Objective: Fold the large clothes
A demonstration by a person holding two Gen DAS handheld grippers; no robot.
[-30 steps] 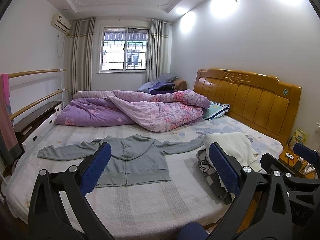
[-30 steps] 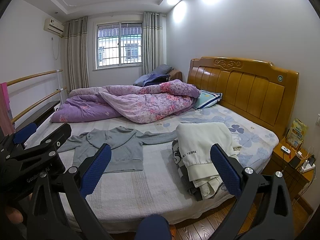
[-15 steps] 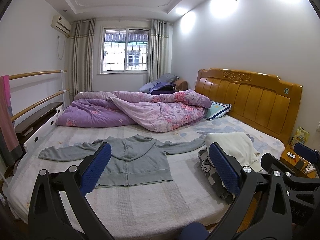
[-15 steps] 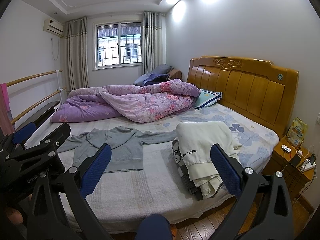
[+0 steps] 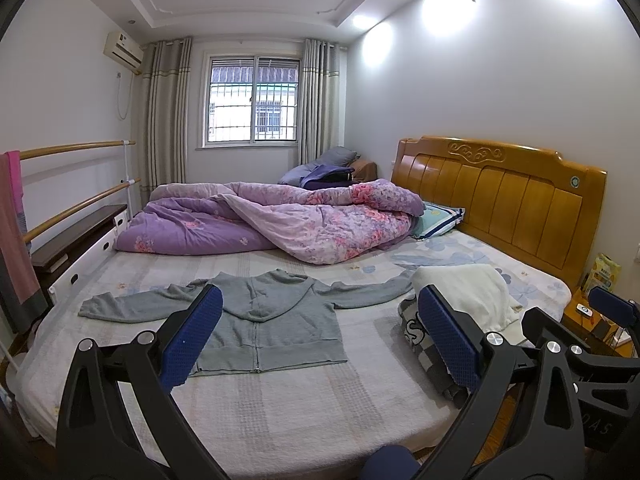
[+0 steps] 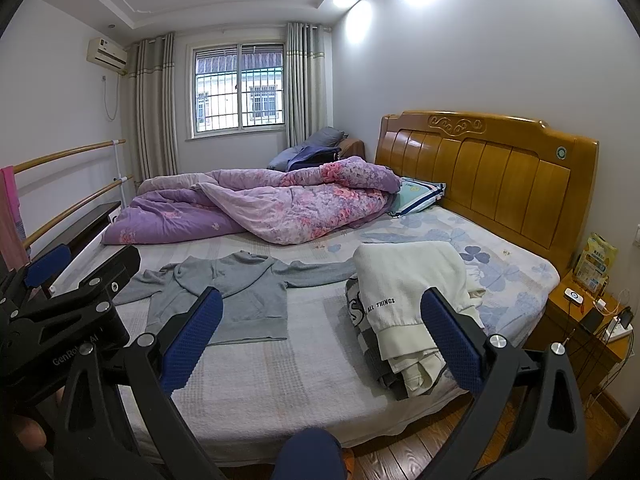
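Observation:
A grey zip hoodie (image 5: 272, 316) (image 6: 236, 292) lies flat on the bed, front up, both sleeves spread out sideways. To its right sits a stack of folded clothes (image 5: 460, 308) (image 6: 404, 300) with a cream garment on top. My left gripper (image 5: 320, 340) is open, held off the bed's near edge, nothing between its blue pads. My right gripper (image 6: 320, 340) is open too, further right and also short of the bed. The left gripper's black frame (image 6: 68, 304) shows at the left of the right wrist view.
A rumpled purple floral quilt (image 5: 280, 224) fills the far half of the bed (image 5: 304, 408). The wooden headboard (image 5: 504, 192) stands at right, with a nightstand (image 6: 592, 320) holding small items and cables. Wooden rails (image 5: 76, 200) and a low cabinet run along the left side.
Both views have shifted only slightly; the bed sits a touch lower and further off. The hoodie and the stack have not moved, and both grippers stay open.

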